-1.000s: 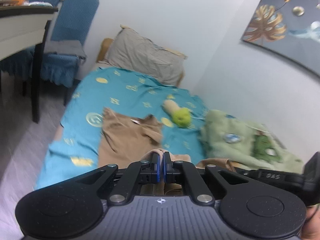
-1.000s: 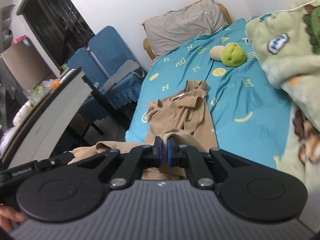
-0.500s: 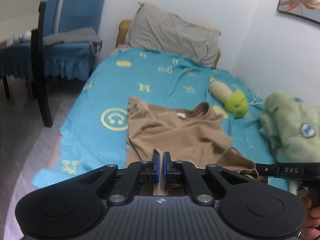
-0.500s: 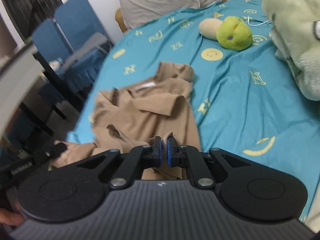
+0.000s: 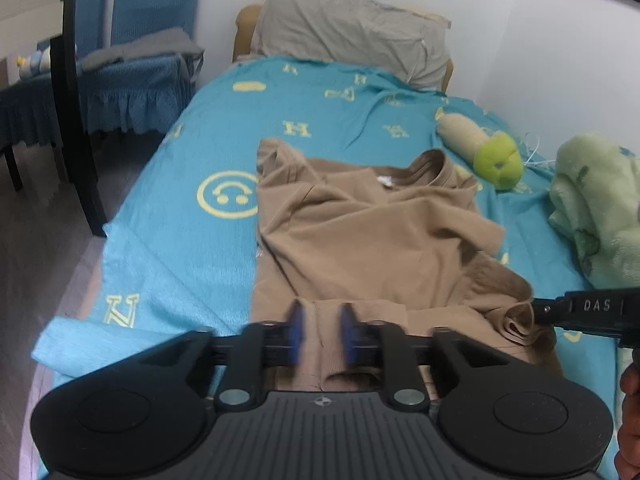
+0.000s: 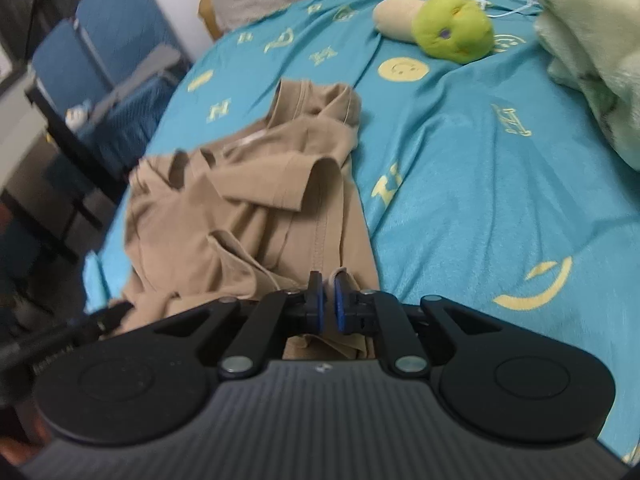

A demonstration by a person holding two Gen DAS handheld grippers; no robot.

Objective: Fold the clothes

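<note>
A tan T-shirt (image 5: pixel 372 236) lies crumpled on the teal bed sheet (image 5: pixel 192 240), collar toward the pillow; it also shows in the right wrist view (image 6: pixel 248 208). My left gripper (image 5: pixel 321 330) is low at the shirt's near hem with its blue pads parted and blurred, the hem lying loose between them. My right gripper (image 6: pixel 325 306) is shut on the shirt's hem at the near right corner; its finger also shows at the right of the left wrist view (image 5: pixel 592 308).
A grey pillow (image 5: pixel 352 24) lies at the head of the bed. A green and beige plush toy (image 5: pixel 484 148) and a green blanket (image 5: pixel 600 208) lie to the right. Blue chairs (image 5: pixel 136 56) and a dark table leg (image 5: pixel 76 128) stand left of the bed.
Both grippers have lowered the shirt's hem onto the bed, nearer the sheet. My left gripper's jaws have opened and let the hem go. The right gripper stays shut.
</note>
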